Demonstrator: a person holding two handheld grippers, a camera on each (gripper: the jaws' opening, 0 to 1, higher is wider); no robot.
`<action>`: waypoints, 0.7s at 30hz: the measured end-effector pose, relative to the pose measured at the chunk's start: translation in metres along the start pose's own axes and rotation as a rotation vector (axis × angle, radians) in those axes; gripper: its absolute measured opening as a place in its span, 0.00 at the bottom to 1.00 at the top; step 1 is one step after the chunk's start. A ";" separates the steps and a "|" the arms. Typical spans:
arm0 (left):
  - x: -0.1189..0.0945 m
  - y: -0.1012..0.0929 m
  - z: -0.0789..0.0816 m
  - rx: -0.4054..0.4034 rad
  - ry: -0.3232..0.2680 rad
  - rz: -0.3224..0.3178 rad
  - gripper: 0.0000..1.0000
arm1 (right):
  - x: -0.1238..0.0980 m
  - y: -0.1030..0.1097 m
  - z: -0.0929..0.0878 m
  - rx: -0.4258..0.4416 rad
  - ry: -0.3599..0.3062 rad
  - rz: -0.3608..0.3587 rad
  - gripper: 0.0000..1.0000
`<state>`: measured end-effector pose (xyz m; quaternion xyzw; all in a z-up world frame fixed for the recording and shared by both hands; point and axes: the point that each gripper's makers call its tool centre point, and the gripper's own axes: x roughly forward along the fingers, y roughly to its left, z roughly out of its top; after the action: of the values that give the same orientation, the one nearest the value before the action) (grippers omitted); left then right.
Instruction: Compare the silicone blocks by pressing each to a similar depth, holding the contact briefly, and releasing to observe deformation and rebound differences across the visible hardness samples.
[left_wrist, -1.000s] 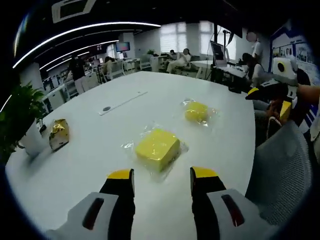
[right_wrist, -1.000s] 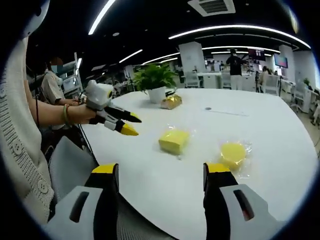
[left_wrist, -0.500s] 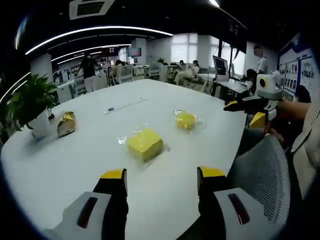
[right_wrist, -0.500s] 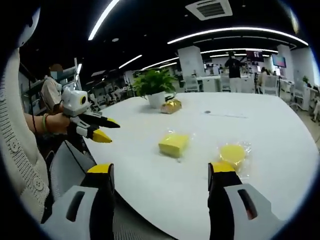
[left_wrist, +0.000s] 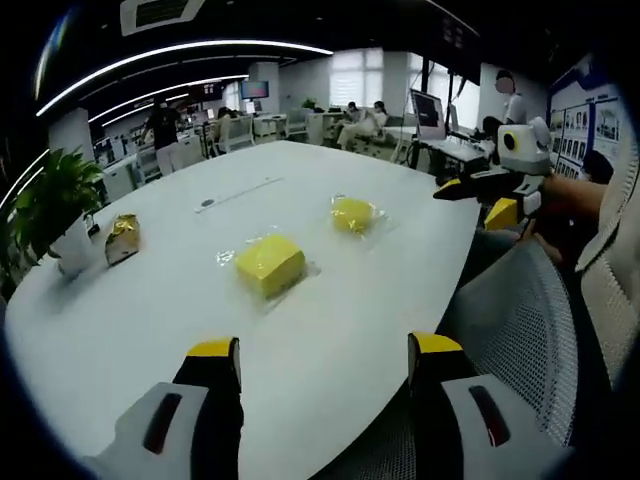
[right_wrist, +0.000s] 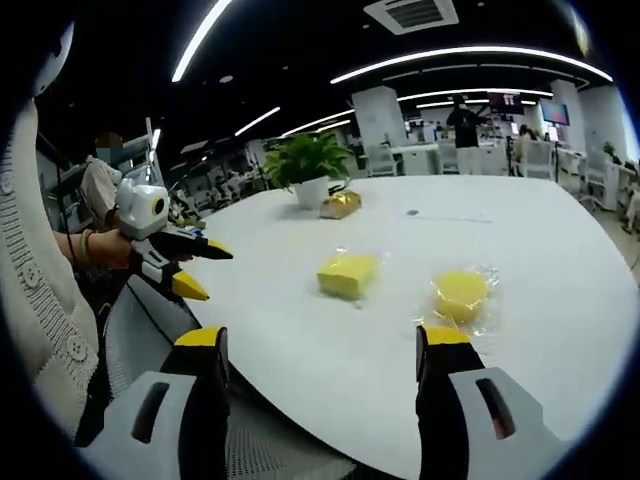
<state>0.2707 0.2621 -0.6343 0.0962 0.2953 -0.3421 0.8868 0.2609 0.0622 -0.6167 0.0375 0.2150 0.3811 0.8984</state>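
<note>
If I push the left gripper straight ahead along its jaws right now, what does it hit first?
Probably the square yellow block in its clear wrap. The left gripper is open over the white table edge, and that block lies ahead, slightly left of centre. Depth is unclear, so it might pass above it.

Two silicone blocks, one plant

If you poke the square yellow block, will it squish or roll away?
The square block probably squishes a bit, since it is a silicone sample. With its flat faces it lies flat on the table, so it shouldn't roll. Its clear wrapper looks smooth, so it might slide on the glossy top when pushed sideways.
</note>
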 end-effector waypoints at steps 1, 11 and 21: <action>0.000 0.000 -0.001 -0.022 0.012 -0.001 0.68 | -0.001 0.000 0.000 0.002 -0.003 0.000 0.71; 0.011 -0.015 0.064 -0.411 -0.187 -0.185 0.66 | -0.009 -0.008 -0.001 0.023 -0.020 -0.017 0.71; 0.057 -0.022 0.139 -0.589 -0.294 -0.315 0.65 | -0.011 -0.018 -0.007 0.042 -0.017 -0.025 0.69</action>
<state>0.3536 0.1630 -0.5554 -0.2603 0.2617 -0.3851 0.8458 0.2631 0.0409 -0.6226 0.0570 0.2158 0.3649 0.9039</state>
